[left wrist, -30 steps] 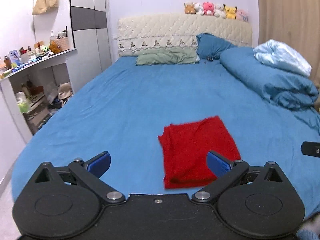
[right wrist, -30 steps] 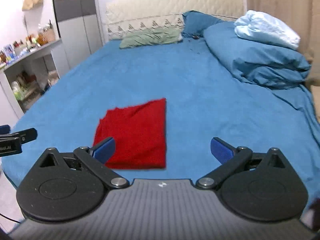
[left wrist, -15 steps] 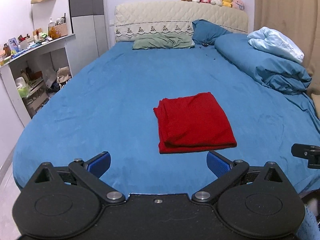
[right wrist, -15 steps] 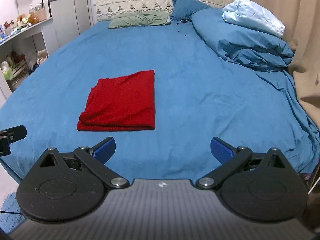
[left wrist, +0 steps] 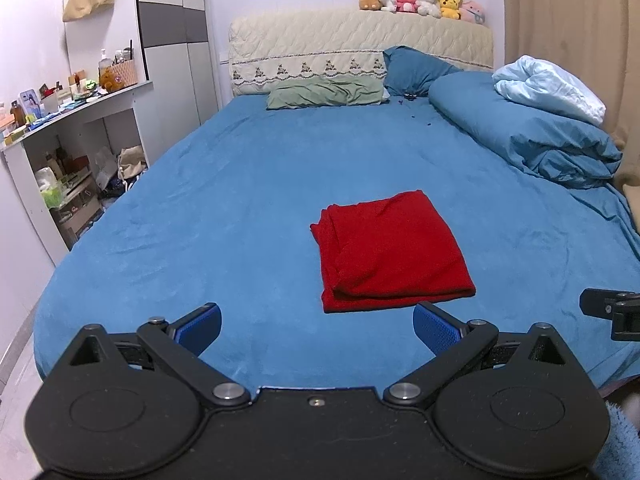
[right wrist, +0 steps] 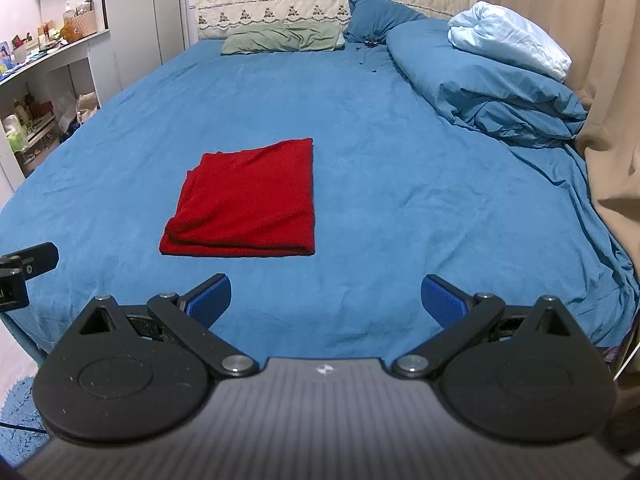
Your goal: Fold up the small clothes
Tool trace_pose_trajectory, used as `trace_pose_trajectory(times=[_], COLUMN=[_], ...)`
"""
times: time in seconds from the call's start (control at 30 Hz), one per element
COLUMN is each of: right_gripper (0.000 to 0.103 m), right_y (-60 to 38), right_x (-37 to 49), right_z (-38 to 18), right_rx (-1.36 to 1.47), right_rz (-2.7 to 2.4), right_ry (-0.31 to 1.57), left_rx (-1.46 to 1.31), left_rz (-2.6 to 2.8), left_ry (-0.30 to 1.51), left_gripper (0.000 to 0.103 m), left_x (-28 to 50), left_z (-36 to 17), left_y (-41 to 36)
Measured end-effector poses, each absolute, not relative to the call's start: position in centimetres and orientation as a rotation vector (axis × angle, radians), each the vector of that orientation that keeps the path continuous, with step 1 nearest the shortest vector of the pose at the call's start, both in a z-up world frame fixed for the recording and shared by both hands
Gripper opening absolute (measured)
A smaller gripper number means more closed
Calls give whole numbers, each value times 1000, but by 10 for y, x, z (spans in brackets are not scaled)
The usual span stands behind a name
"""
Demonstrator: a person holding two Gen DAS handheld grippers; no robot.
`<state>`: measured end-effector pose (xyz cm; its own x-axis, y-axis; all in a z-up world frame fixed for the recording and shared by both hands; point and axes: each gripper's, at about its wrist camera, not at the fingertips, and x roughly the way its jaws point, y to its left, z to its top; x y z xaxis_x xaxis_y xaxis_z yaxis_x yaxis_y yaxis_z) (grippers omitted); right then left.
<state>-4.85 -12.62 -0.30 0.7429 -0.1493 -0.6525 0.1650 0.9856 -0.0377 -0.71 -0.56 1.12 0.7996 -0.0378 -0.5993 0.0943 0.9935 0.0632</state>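
Red cloth point(left wrist: 390, 254) is shown folded on the bed point(left wrist: 240, 208), both hand-held grippers point(left wrist: 316, 330) point(right wrist: 326, 300) spread and empty; folding is judged complete.

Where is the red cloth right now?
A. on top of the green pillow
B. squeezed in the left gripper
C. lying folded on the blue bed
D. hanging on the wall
C: the red cloth lies folded flat on the blue bed, with both grippers open and apart from it.
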Motion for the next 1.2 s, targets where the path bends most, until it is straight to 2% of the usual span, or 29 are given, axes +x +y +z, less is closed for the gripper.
trace_pose_trajectory(times=[1.2], right_gripper=[103], right_y=[-118], right_x=[-45], right_z=[-5], right_rx=[49], right_rz=[-182], right_ry=[725], left_rx=[125], left_rz=[-84], left_ry=[635], left_gripper=[103], left_x=[-2], left_z=[10], left_y=[-15])
